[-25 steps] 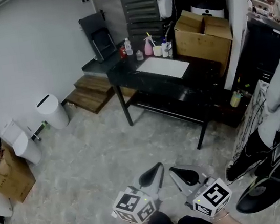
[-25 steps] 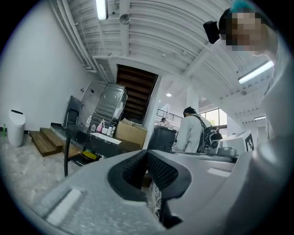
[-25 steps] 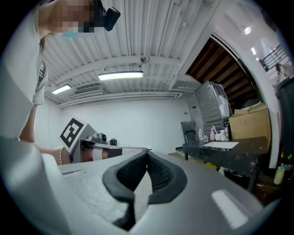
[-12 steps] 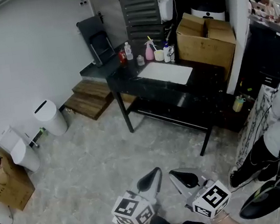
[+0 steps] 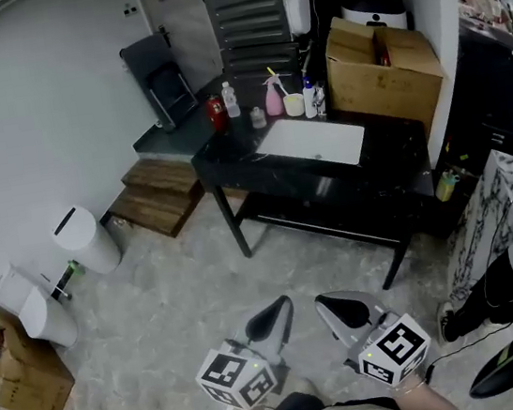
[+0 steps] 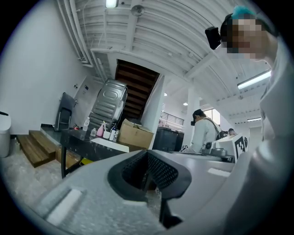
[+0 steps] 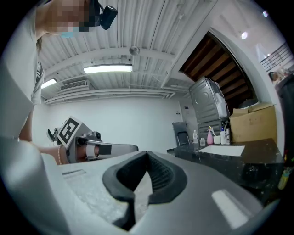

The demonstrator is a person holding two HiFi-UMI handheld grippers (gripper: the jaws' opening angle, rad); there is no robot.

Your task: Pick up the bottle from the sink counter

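- The left gripper (image 5: 271, 319) is low in the head view and points forward. Its two jaws are pressed together, with nothing between them.
- The right gripper (image 5: 344, 314) is just beside it and points the same way. Its jaws are closed too, and they hold nothing.
- The two grippers are close together but do not touch.
- The left marker cube (image 5: 234, 379) and the right marker cube (image 5: 396, 350) sit at the back, near the person's body.
- A bit of the right wrist (image 5: 419, 404) shows behind its cube.

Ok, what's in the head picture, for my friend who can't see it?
The left tool and right tool, both shut, point across a pale floor toward a black sink counter, not near it. Bottles stand behind its white sink.
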